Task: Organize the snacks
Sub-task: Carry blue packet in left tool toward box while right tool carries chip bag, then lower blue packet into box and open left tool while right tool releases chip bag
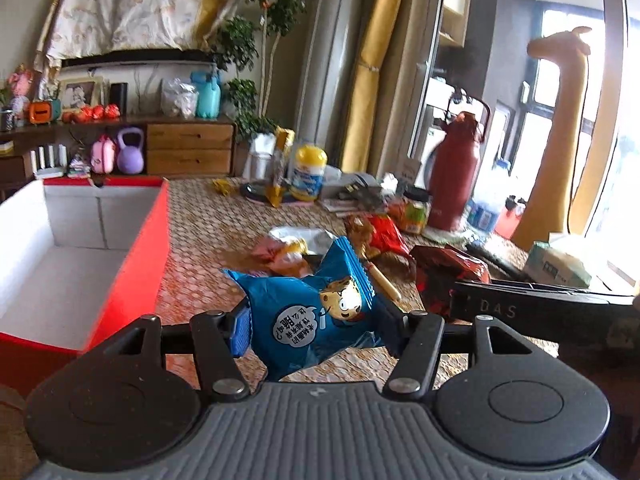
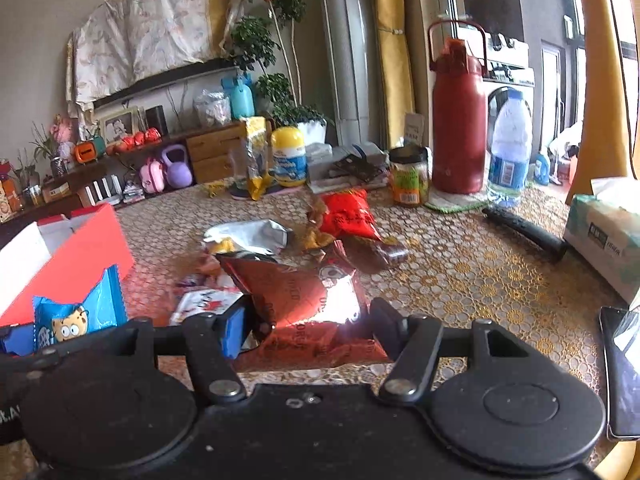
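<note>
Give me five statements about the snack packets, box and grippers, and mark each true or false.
1. The left hand-held gripper holds a blue snack packet. True.
2. The right hand-held gripper holds nothing. False: it is shut on a dark red snack packet.
3. The red box already holds snacks. False: the visible white interior is bare.
4. A red thermos stands upright on the table. True.
5. The tissue pack lies inside the box. False: it rests on the table.

"DAS" on the right gripper (image 1: 516,308) side.
</note>
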The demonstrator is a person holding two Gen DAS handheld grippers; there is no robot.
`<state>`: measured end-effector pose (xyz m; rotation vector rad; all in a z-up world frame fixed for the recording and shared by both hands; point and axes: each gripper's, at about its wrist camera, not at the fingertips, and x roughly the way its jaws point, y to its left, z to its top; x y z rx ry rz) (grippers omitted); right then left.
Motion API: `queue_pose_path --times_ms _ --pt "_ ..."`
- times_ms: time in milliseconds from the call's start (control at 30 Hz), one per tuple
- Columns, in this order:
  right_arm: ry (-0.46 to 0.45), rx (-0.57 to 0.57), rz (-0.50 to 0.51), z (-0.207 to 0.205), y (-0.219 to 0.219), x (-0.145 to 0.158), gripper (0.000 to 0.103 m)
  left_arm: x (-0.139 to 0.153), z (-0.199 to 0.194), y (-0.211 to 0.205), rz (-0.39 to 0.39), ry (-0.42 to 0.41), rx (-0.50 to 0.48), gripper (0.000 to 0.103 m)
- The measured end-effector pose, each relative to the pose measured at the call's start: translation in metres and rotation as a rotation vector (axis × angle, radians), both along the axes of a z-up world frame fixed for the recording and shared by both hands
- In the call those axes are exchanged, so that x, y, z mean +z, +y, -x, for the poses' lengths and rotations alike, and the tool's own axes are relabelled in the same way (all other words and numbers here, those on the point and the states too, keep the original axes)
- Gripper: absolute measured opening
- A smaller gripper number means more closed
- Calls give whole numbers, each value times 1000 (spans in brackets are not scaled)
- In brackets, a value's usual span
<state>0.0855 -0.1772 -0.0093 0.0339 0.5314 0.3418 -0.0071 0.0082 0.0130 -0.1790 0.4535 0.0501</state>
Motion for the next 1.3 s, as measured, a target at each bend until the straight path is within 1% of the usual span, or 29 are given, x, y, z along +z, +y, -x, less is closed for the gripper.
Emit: queue_pose_path --times_ms 233,433,800,967,1067,1200,1300 --pt "-50 47 -2 20 18 20 62 16 21 19 5 -47 45 60" --pt "-86 100 4 25 42 34 62 26 34 43 4 -75 108 60" --pt "-131 250 20 29 113 56 62 42 51 116 -3 -96 276 60" --pt "-142 323 23 27 150 65 62 46 53 148 -18 -80 332 60" --pt "-138 369 20 27 172 69 62 45 47 165 -29 -53 349 60" --pt "-121 424 30 18 201 77 62 41 37 187 -43 -6 351 60" --pt "-87 474 45 8 225 80 62 37 28 200 -49 41 324 60"
